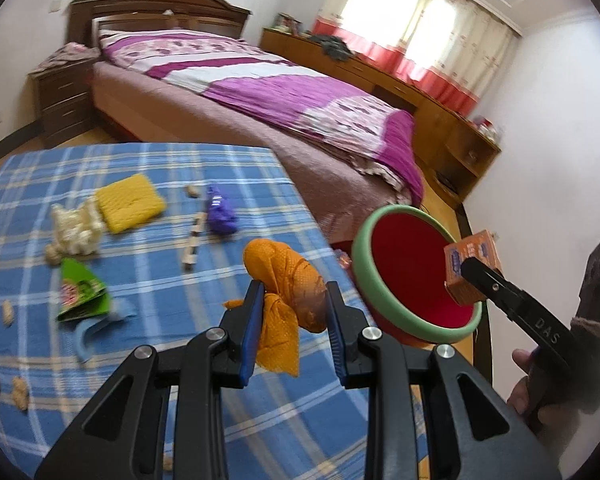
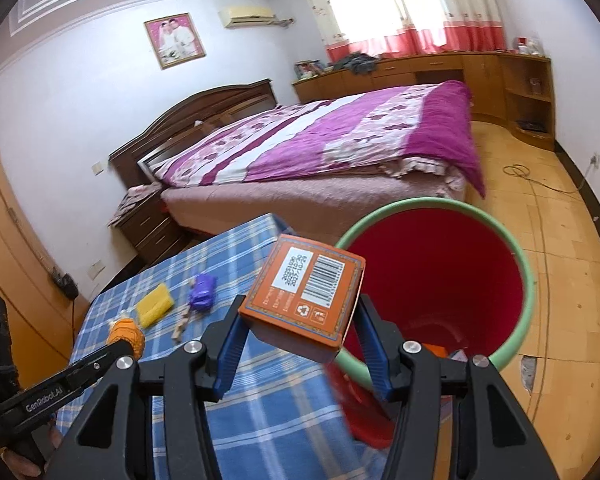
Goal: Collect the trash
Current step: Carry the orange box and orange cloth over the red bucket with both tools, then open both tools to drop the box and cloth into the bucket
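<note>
My left gripper (image 1: 294, 300) is shut on a crumpled orange net bag (image 1: 288, 280), held above the right edge of the blue checked tablecloth (image 1: 140, 360). My right gripper (image 2: 300, 320) is shut on a small orange carton (image 2: 306, 292) with a barcode, held at the near rim of the red bin (image 2: 432, 280) with a green rim. In the left wrist view the carton (image 1: 470, 268) hangs over the bin (image 1: 412, 276) mouth. The bin stands on the floor just past the table's edge. Something orange lies at its bottom.
On the cloth lie a yellow sponge (image 1: 128, 202), a purple wrapper (image 1: 220, 216), a green packet (image 1: 82, 292), white crumpled bits (image 1: 76, 232), wooden sticks (image 1: 194, 244) and several peanuts. A bed (image 1: 260, 92) stands beyond the table; wooden floor (image 2: 560, 240) lies right of the bin.
</note>
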Demonstrator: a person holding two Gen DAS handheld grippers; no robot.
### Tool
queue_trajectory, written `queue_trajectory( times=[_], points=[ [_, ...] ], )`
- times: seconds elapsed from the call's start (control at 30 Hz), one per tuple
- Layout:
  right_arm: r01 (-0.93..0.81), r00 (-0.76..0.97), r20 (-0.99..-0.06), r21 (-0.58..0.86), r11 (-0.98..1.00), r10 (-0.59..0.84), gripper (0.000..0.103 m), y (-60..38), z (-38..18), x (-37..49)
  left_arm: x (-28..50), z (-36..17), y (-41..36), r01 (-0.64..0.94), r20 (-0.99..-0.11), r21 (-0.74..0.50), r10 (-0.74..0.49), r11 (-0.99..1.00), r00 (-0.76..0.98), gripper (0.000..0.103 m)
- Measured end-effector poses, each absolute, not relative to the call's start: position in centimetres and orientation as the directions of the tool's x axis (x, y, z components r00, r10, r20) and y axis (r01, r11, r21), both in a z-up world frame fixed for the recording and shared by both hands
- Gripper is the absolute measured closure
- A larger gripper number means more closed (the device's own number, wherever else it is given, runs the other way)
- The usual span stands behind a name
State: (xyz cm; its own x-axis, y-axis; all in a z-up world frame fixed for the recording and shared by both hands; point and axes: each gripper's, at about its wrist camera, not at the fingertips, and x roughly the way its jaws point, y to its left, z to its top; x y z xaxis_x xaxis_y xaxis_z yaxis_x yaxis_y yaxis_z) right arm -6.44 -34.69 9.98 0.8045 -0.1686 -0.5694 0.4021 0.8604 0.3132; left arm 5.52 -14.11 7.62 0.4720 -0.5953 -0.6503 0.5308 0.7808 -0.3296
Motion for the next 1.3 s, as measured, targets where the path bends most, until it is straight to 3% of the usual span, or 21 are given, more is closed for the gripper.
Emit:
queue_trajectory(
  times=[1.03, 1.3],
  points=[
    [0.568, 0.743, -0.612, 0.361, 0.74, -0.271, 0.046, -46.2, 5.2, -9.8, 4.2, 4.7, -31.1, 0.758, -0.71, -0.214, -0.631, 0.616, 0.312, 0.073],
    [0.563, 0.758, -0.594, 0.388, 0.73, -0.269, 0.035, -47.0, 5.0, -10.3, 3.8, 4.0, -32.8, 0.783, -0.712, -0.176, -0.627, 0.596, 0.317, 0.071]
  ],
)
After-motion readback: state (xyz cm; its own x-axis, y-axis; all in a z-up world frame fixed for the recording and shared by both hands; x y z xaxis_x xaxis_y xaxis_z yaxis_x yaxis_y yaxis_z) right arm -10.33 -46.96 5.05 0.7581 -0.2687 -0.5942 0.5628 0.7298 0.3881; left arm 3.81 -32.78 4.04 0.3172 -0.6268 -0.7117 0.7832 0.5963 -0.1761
